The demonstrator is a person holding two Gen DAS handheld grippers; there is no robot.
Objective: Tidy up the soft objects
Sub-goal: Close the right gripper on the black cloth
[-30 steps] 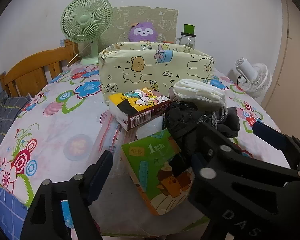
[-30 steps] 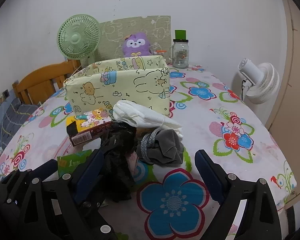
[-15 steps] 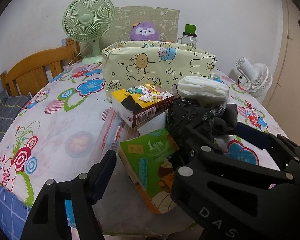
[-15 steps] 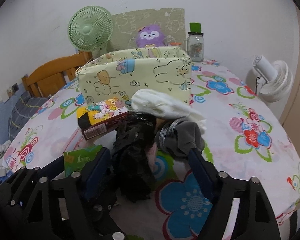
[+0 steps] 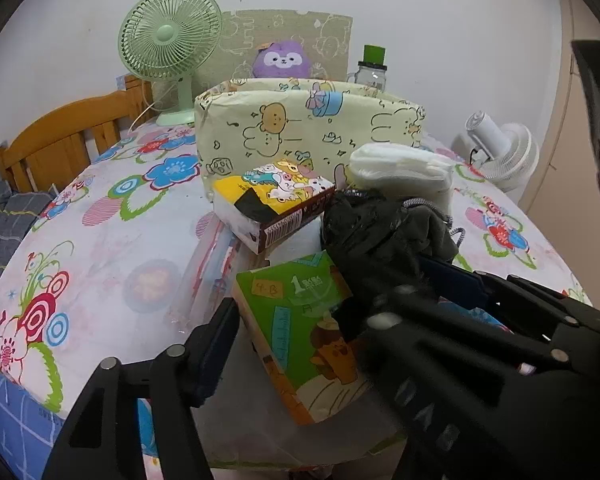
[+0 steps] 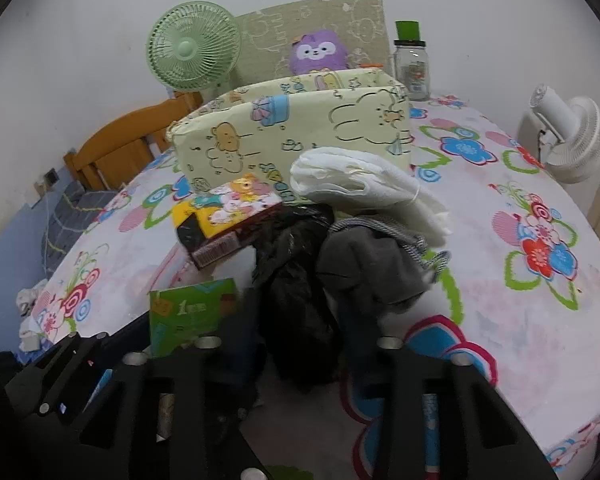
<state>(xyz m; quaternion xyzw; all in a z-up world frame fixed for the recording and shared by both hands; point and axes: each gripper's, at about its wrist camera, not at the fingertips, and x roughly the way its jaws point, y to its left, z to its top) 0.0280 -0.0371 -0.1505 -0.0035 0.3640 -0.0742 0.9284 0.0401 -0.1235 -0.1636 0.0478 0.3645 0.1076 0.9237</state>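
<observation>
A pile lies on the floral table: a green tissue pack [image 5: 300,328] [image 6: 192,316], a yellow cartoon tissue pack [image 5: 276,204] [image 6: 224,216], a crumpled black bag [image 5: 360,232] [image 6: 296,304], a grey drawstring pouch [image 6: 372,268] [image 5: 432,232] and a white folded cloth [image 5: 400,170] [image 6: 364,188]. Behind stands a pale yellow fabric bin [image 5: 308,128] [image 6: 296,128]. My right gripper [image 6: 300,344] has closed round the black bag. My left gripper [image 5: 320,320] is open, its fingers either side of the green pack.
A green desk fan [image 5: 168,40] [image 6: 192,52], a purple plush [image 5: 282,60] [image 6: 320,50] and a glass jar [image 6: 412,64] stand at the back. A white fan [image 5: 504,152] [image 6: 572,132] is right of the table. A wooden headboard [image 5: 68,136] is on the left.
My right gripper moved forward into the pile and its fingers closed from wide open onto the black bag. My left gripper edged closer to the green pack.
</observation>
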